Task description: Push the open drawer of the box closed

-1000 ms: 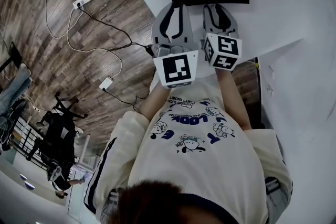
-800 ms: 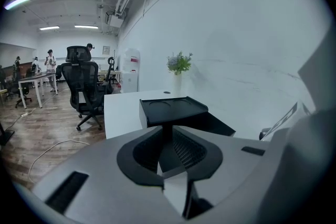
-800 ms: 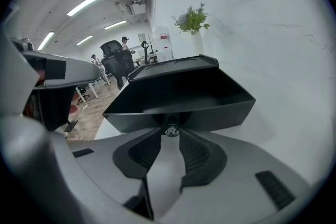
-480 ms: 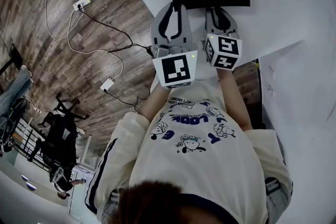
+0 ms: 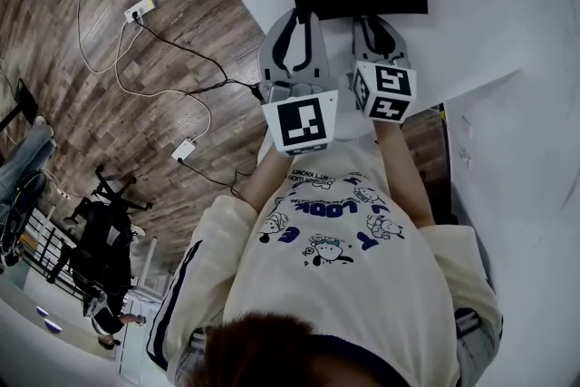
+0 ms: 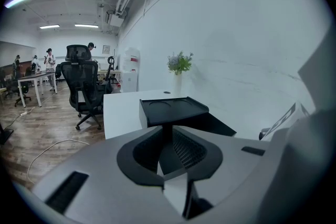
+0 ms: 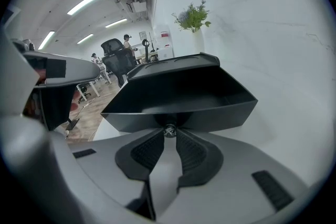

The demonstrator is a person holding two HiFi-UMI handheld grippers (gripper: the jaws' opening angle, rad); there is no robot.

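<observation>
Black against the white tabletop [image 6: 118, 115]: working on a box [image 6: 170, 110] with its drawer [image 7: 178, 94] pulled out toward the person. Pinching the small knob [image 7: 169, 130] at the middle of the drawer front with the right gripper [image 7: 169, 136], having just been closing the jaws, tips now pressing on either side of the knob. Holding the left gripper [image 6: 165, 134] just beside the right one and short of the box, jaws only narrowly apart, gripping nothing.

Judging this as the very start of the push, with the drawer not yet moving in. Probably worth pushing straight along the drawer's line of travel and not bearing down toward the tabletop, so as not to tip the front or skid the whole box backward. Centring the force on the knob to avoid skewing the drawer in its slot. Going slowly and evenly, feeling for any binding instead of forcing through it. Possibly bracing the box with the left gripper against sliding. Easing off near the end and checking for the drawer front sitting flush with the box before letting go.
</observation>
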